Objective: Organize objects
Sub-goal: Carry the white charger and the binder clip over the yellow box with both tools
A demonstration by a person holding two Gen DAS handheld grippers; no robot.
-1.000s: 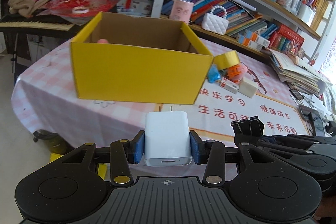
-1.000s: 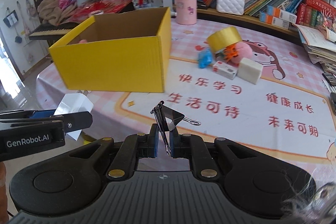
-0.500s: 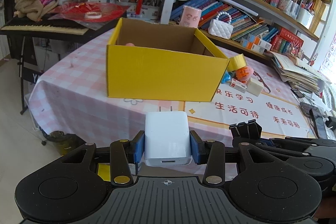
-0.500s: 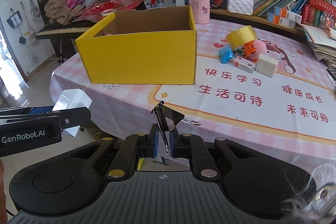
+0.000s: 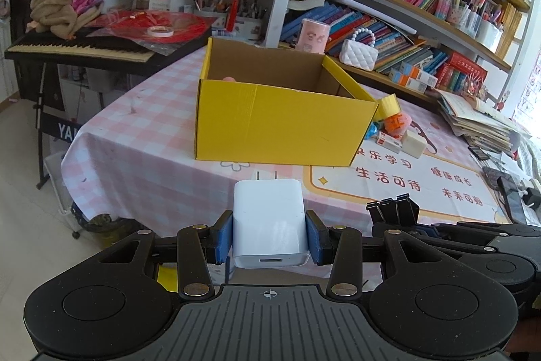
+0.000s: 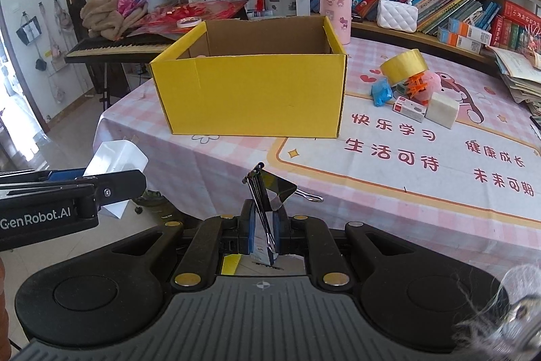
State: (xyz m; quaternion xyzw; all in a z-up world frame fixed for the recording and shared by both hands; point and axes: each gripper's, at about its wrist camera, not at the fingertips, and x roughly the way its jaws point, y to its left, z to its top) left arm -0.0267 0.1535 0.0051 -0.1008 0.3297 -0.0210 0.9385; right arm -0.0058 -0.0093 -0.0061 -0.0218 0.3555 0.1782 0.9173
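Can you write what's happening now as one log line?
left tool: shut on white charger | right tool: shut on binder clip | yellow box: open, on table

Matt yellow cardboard box (image 5: 284, 124), glossy white plastic charger (image 5: 270, 222), shiny metal binder clip (image 6: 274, 192), smooth pink checked tablecloth (image 5: 142, 151)
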